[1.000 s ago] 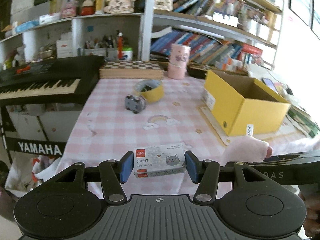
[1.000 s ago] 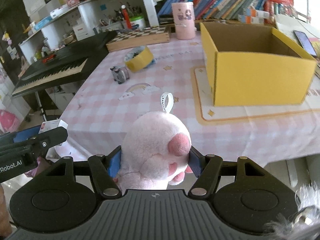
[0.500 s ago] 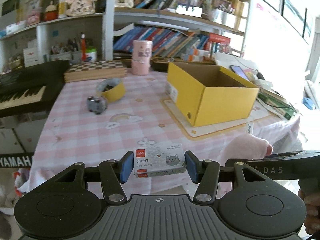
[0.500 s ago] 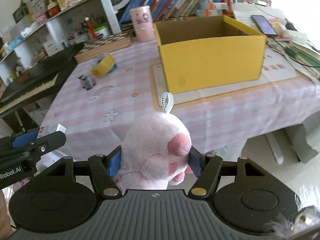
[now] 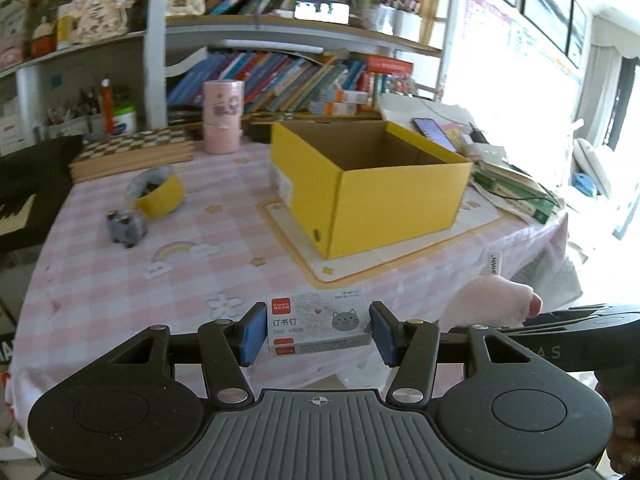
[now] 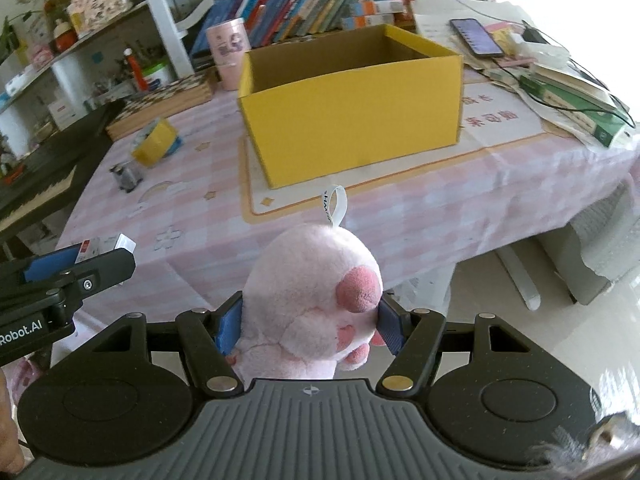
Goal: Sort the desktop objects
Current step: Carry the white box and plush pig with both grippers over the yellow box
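Table [image 5: 100, 280] is lying ahead of both claws, its near edge just beyond the fingertips. Box [image 6: 352, 120], open-topped, is sitting ahead, right of the left claw, with bare cloth between it and the near edge. Tape [image 5: 158, 194] and a small grey toy [image 5: 125, 229] are lying far ahead-left. Right claw [image 6: 310, 322] is pinching the plush [image 6: 312, 300]. Left claw [image 5: 318, 334] is pinching the staples [image 5: 318, 320], off the table edge.
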A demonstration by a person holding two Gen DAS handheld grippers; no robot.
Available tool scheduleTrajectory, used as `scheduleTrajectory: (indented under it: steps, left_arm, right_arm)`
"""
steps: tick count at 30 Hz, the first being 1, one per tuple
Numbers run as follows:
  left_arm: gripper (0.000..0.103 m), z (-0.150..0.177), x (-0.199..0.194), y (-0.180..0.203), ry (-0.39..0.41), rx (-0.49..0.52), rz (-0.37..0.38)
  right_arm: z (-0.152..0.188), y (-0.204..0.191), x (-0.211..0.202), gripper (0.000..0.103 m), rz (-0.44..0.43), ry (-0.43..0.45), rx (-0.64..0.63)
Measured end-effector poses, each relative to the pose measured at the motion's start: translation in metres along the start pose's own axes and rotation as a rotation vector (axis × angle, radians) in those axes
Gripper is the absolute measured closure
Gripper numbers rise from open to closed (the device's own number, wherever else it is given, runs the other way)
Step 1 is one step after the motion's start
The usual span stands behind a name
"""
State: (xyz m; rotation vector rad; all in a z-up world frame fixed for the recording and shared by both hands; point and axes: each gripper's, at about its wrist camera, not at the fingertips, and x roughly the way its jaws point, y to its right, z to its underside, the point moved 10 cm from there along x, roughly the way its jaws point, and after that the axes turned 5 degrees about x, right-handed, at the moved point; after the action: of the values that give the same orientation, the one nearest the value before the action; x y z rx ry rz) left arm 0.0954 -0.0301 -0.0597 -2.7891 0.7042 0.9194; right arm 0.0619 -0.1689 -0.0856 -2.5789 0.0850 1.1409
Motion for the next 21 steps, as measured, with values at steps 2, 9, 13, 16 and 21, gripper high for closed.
scheduleTrajectory:
  steps: [2, 9, 13, 16, 21]
  left_arm:
    - [0.049, -0.003, 0.005, 0.008, -0.003, 0.012, 0.014]
    - [0.049, -0.013, 0.026, 0.031, -0.020, 0.036, 0.044]
    - [0.049, -0.021, 0.038, 0.042, -0.025, 0.046, 0.049]
    - [0.049, -0.029, 0.047, 0.049, -0.022, 0.055, 0.051]
    - [0.049, -0.047, 0.059, 0.059, 0.018, 0.079, 0.041]
  right_arm:
    - [-0.002, 0.008, 0.000, 0.039, 0.010, 0.001, 0.009]
    - [-0.012, 0.036, 0.004, 0.039, 0.035, -0.007, 0.041]
    - [-0.021, 0.049, 0.009, 0.039, 0.038, -0.019, 0.043]
    - [-0.030, 0.058, 0.015, 0.039, 0.039, -0.023, 0.045]
    - [-0.051, 0.072, 0.021, 0.039, 0.034, -0.006, 0.035]
